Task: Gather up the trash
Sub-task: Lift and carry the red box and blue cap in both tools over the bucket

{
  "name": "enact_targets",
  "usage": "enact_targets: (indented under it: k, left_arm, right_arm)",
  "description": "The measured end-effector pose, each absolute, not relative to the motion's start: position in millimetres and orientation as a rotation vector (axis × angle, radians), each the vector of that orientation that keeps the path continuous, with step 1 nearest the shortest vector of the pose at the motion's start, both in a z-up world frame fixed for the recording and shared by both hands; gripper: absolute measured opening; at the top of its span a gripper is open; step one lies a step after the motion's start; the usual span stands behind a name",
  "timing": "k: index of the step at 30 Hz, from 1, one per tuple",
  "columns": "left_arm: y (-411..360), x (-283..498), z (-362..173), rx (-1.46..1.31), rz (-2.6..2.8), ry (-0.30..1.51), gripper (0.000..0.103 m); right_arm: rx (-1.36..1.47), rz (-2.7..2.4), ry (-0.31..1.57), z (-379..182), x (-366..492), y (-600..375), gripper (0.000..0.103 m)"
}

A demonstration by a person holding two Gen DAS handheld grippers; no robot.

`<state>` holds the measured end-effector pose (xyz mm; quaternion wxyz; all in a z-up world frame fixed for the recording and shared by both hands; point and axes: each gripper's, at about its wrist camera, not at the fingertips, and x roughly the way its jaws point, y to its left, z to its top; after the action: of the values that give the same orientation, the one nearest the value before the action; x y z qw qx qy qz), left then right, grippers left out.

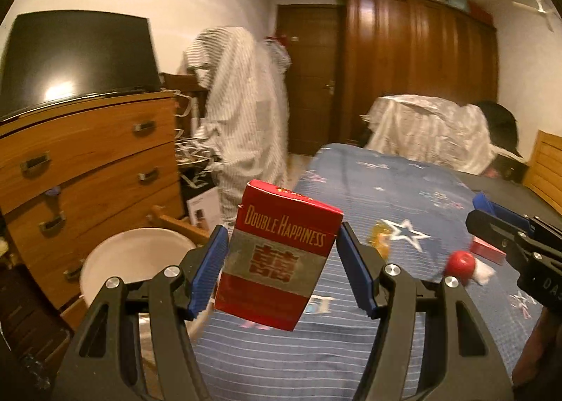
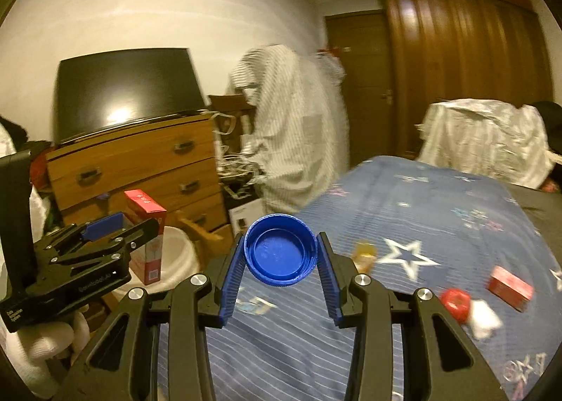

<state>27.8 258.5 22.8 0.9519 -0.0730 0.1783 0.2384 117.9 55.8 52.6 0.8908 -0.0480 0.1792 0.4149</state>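
Between the right fingers [image 2: 326, 267], a blue cap [image 2: 279, 250] sits pinched.

a red cigarette box [image 1: 277, 257] with gold words stands up, a bit tilted, in the air, pinched at its sides by two blue pads. below and beside it is a white round bucket [image 1: 140, 257] next to the bed. a blue bottle cap [image 2: 280, 249] is also pinched in the air, open side facing us. on the blue star bed cover lie a red cap [image 2: 455, 299], a small red box [image 2: 510, 284], a white crumpled bit [image 2: 484, 319] touching the red cap, and a blurry yellow thing [image 2: 365, 253].
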Motion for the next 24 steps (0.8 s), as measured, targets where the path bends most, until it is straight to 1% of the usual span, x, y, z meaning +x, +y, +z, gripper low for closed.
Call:
enact_targets:
  k: [10,16,24]
  left_arm:
    - [338,-8,35,-0.174,0.626,0.369,0.061]
    - [396,-20,27,-0.210,0.687,0.418,0.061]
    - [456,-15,11,-0.252,0.715,0.502,0.061]
  right_arm:
    - [-0.168,1.032,0.417,66,105,190,0.041]
    - [-0.223,1.115,0.455,70,103,271,0.041]
    - [-0.313,1.197,0.578,50,109,371,0.041]
